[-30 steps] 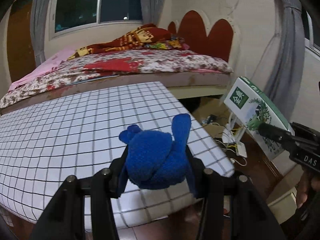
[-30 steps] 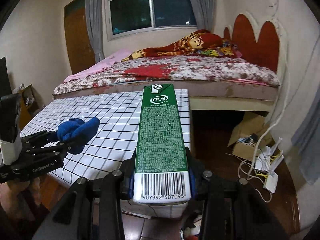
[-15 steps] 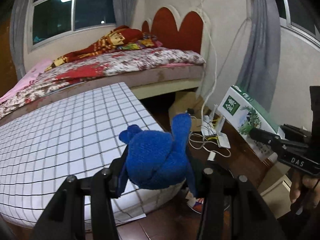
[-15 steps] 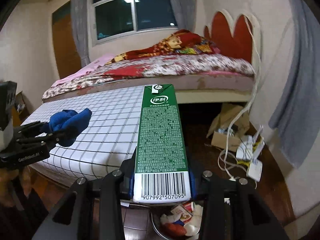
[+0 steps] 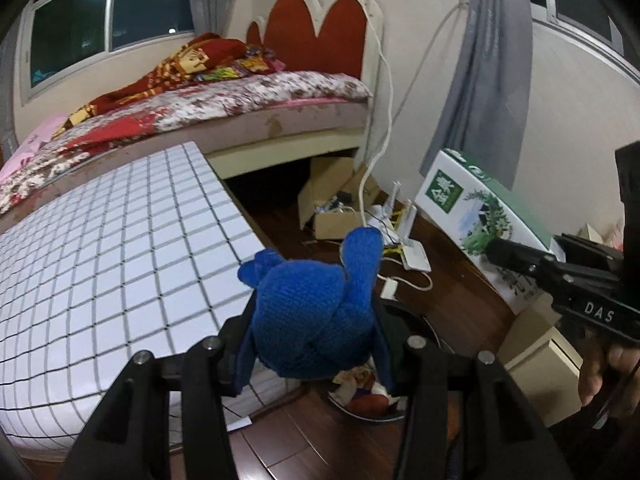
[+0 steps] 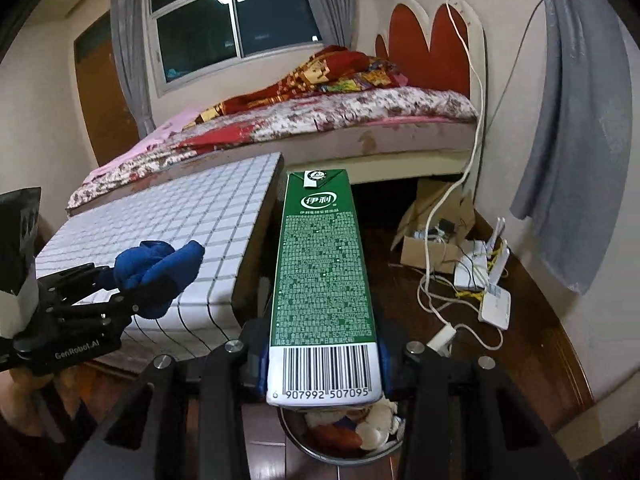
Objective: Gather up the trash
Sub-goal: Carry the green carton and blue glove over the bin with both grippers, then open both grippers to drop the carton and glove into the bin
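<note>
Step in hand: you are carrying two pieces of trash off the checked table (image 5: 120, 240) toward the metal bin (image 6: 316, 446) on the floor near you.
Left gripper (image 5: 312, 344): pinching the blue knitted bundle (image 5: 316, 304), which bulges up between the jaws.
Right gripper (image 6: 324, 364): pinching the green milk carton (image 6: 324, 280) at its barcode end, the carton lying along the fingers and pointing away.
Bin: low in both views, just under the fingers, already holding scraps.
Next move, as a judgement: bring each load over the bin mouth, then spread the jaws. The long carton may catch the rim, so tip it nose-down first.
Left view only: the carton's picture side, far right, and your right hand (image 5: 608, 376).
Right view only: the bundle from the side, at the left, clear of the table edge.
</note>
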### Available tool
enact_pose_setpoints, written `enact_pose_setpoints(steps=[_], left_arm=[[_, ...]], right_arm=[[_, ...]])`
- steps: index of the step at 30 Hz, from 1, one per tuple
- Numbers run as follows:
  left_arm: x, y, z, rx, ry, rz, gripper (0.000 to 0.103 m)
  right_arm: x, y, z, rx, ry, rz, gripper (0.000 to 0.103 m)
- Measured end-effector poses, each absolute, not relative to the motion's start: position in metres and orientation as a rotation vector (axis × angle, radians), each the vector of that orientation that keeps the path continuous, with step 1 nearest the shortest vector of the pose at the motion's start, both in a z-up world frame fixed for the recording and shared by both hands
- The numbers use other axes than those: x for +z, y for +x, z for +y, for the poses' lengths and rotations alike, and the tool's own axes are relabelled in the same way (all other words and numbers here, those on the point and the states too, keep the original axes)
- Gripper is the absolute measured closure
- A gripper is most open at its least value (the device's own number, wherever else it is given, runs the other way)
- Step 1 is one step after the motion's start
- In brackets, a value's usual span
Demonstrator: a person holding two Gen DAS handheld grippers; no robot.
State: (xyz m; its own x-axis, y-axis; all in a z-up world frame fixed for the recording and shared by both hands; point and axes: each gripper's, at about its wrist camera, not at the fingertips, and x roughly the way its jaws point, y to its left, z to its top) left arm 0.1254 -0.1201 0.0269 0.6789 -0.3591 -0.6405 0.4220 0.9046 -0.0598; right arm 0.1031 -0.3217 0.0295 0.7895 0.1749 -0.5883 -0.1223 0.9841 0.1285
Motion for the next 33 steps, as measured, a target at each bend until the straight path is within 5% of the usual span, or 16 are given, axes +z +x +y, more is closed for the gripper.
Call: enact_pose_setpoints(steps=[33], left_arm=[[-0.077, 0.136, -0.192, -0.554, 0.075, 0.933, 0.053]], right_arm=[[-0.094, 0.121, -0.369, 0.056, 0.082, 0.964, 0.062]])
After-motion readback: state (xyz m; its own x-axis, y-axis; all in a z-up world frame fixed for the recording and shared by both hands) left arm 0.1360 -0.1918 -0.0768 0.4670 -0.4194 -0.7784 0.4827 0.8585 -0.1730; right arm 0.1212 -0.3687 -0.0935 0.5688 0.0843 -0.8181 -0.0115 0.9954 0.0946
